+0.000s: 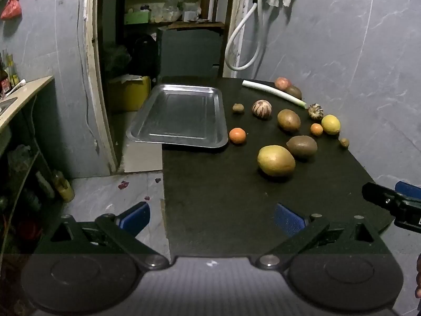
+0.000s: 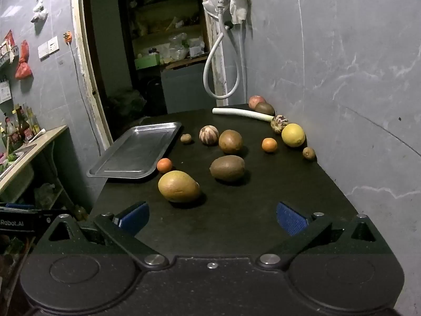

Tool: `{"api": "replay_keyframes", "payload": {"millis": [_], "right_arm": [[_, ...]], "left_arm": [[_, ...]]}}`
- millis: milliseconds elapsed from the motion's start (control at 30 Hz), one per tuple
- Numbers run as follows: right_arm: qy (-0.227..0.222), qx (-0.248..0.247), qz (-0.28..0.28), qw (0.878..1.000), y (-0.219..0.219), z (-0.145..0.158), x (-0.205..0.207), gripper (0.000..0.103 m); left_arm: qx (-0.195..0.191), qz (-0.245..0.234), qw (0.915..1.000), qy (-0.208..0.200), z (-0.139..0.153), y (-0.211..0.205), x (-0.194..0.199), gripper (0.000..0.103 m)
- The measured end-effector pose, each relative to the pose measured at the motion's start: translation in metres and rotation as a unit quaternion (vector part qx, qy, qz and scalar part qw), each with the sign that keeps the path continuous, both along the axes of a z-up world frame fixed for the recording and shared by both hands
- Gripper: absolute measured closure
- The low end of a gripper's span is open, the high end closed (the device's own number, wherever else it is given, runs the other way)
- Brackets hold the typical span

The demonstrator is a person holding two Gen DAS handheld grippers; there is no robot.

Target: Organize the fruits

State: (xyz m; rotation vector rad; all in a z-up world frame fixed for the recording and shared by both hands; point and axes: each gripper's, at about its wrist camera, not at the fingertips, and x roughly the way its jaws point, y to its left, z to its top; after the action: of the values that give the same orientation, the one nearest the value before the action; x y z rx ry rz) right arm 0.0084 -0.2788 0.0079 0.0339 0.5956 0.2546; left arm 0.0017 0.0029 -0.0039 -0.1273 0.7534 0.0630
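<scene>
Both grippers, left gripper (image 1: pixel 211 217) and right gripper (image 2: pixel 211 217), gape wide and empty. Fruits lie loose on the black table (image 2: pixel 236 223), right of the empty steel tray (image 2: pixel 136 155). I would straddle the near yellow mango (image 2: pixel 179 186) crosswise, closing gently.

Your left gripper (image 1: pixel 211 218) tilts downward, jaws spread wide with nothing between its blue pads (image 1: pixel 135 218). Your right gripper (image 2: pixel 211 218) hangs just to its right, angled down less steeply, its jaws equally wide and holding nothing.
</scene>
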Motion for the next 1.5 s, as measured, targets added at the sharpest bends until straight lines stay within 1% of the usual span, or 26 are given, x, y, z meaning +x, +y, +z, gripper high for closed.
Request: {"api": "replay_keyframes", "payload": {"millis": [367,467,1033,1500], "right_arm": [[0.005,0.002,-0.001,1.000,-0.001,-0.002,0.003,0.000],[0.008,0.005,0.000,1.000,-0.001,-0.009,0.006,0.000],[0.021,0.018,0.000,1.000,-0.002,-0.010,0.015,0.000],[0.045,0.021,-0.006,0.999,0.004,-0.017,0.032,0.000]], "left_arm": [[0.002,-0.002,1.0000,0.005,-0.001,0.001,0.001,0.001],[0.003,-0.003,1.0000,0.007,-0.001,0.000,0.001,0.001],[0.006,-0.011,0.9997,0.019,-0.003,0.000,0.011,0.001],[0.007,-0.011,0.9990,0.043,-0.010,0.005,0.030,0.001]]}}
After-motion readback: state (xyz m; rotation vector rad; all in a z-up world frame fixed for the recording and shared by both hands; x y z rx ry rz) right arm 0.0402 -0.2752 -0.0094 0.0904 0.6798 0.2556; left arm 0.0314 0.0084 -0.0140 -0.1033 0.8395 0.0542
